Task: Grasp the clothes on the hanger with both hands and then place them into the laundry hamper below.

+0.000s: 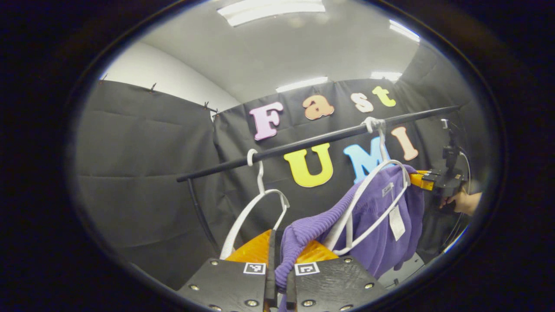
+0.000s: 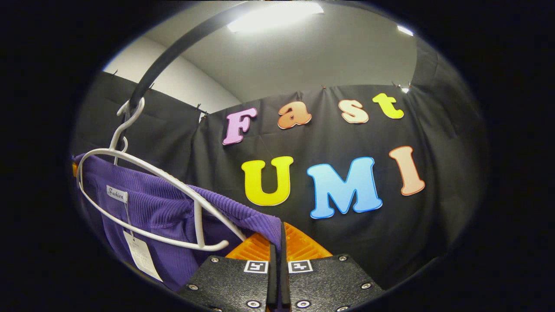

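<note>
in the left gripper view, an empty hanger point(image 1: 260, 203) is hung from the rail point(image 1: 321, 138). the left gripper point(image 1: 279, 277) is clenched on the garment's point(image 1: 381, 225) ribbed edge, the garment draped over a second hanger point(image 1: 373, 195). in the right gripper view, the right gripper point(image 2: 279, 264) is clamped on the garment's other edge.

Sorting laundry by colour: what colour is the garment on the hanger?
Purple, ribbed knit garment, clearest in the right gripper view.
</note>
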Demonstrator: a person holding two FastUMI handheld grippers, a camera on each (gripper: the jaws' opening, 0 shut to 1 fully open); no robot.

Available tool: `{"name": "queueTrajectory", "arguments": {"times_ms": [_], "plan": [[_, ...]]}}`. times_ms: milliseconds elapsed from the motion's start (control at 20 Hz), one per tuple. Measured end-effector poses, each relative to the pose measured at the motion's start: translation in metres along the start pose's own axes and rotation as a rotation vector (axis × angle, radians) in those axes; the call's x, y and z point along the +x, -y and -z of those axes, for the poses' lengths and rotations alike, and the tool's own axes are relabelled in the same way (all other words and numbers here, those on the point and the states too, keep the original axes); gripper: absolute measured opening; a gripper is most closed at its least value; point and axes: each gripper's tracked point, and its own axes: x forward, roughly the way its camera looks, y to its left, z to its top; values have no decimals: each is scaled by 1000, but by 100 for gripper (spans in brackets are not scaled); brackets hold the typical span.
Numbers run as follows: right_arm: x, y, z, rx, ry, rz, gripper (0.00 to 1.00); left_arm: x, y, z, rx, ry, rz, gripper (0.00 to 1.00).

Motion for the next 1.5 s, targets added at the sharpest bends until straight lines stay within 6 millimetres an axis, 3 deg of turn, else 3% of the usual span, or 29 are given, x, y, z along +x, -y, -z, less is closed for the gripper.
{"name": "queueTrajectory", "arguments": {"times_ms": [150, 200, 300, 450, 500, 550, 650, 700, 800, 850, 900, 950, 1100, 1150, 1250, 1450, 1500], "plan": [[-6, 6, 7, 4, -9, 7, 2, 2, 1, 0, 1, 3, 12, 14], [-7, 8, 9, 9, -25, 0, 2, 4, 0, -1, -1, 1, 16, 9], [-2, 7, 13, 45, -41, -10, 3, 0, 2, -4, -21, 5, 25, 9], [1, 2, 24, 164, -83, -28, 2, -1, 6, -7, -17, 19, 42, 9], [4, 1, 25, 220, -92, -38, 3, 1, 7, -7, -9, 14, 47, 14], [9, -1, 26, 271, -101, -52, 2, 0, 8, -5, -6, 9, 49, 9], [12, -1, 33, 326, -121, -68, 2, 0, 9, -5, -3, 6, 53, 14], [14, 0, 38, 339, -136, -71, 2, 1, 9, -5, -6, 3, 54, 9], [16, -4, 58, 369, -192, -73, 2, 3, 13, -1, -28, -9, 63, 14], [15, -4, 73, 359, -223, -65, 2, 6, 15, 9, -41, -25, 70, 9], [12, -5, 83, 341, -240, -65, 2, 6, 14, 17, -42, -37, 64, 14], [11, -9, 93, 325, -254, -65, 3, 6, 11, 23, -43, -44, 60, 9], [-9, -12, 110, 326, -288, -56, 2, -1, 11, 38, -57, -73, 64, 9], [-18, -14, 114, 324, -299, -53, 2, -6, 10, 46, -62, -79, 62, 14], [-33, -20, 117, 300, -314, -51, 2, -22, 8, 55, -74, -92, 58, 14], [-71, -31, 102, 238, -299, -43, 2, -44, 2, 61, -105, -86, 64, 14], [-83, -34, 97, 234, -294, -38, 2, -50, 1, 61, -112, -79, 76, 9]]}}
